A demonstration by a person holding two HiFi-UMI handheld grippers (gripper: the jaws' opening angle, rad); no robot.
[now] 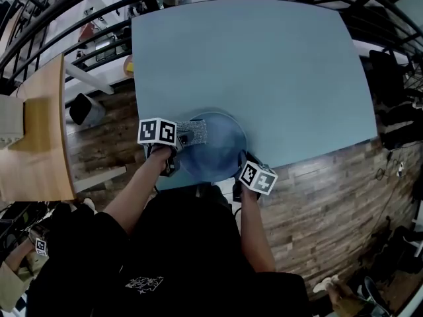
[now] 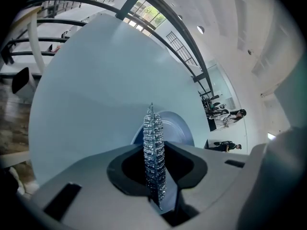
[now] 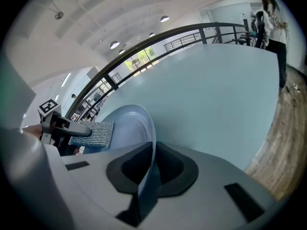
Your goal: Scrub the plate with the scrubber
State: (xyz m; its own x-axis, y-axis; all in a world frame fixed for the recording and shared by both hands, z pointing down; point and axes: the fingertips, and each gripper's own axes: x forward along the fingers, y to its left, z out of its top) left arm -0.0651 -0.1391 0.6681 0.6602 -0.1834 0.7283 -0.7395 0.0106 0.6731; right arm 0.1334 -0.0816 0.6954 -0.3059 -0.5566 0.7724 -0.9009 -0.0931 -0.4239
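Observation:
A blue plate point(image 1: 215, 147) lies at the near edge of the light blue table point(image 1: 264, 65). My right gripper point(image 1: 243, 166) is shut on the plate's near right rim point(image 3: 149, 164). A silvery grey scrubber point(image 1: 192, 133) is held edge-on in my left gripper point(image 1: 177, 139), which is shut on it. The scrubber point(image 2: 154, 152) rests over the plate's left part point(image 2: 175, 128). In the right gripper view the scrubber point(image 3: 93, 134) lies flat against the plate's far side point(image 3: 129, 128), with the left gripper point(image 3: 64, 127) behind it.
A wooden desk point(image 1: 39, 131) stands to the left over a plank floor point(image 1: 317, 197). A dark railing point(image 1: 59, 32) curves round the table's far side. People stand in the distance point(image 2: 230, 116) and one at the far right point(image 3: 271, 13).

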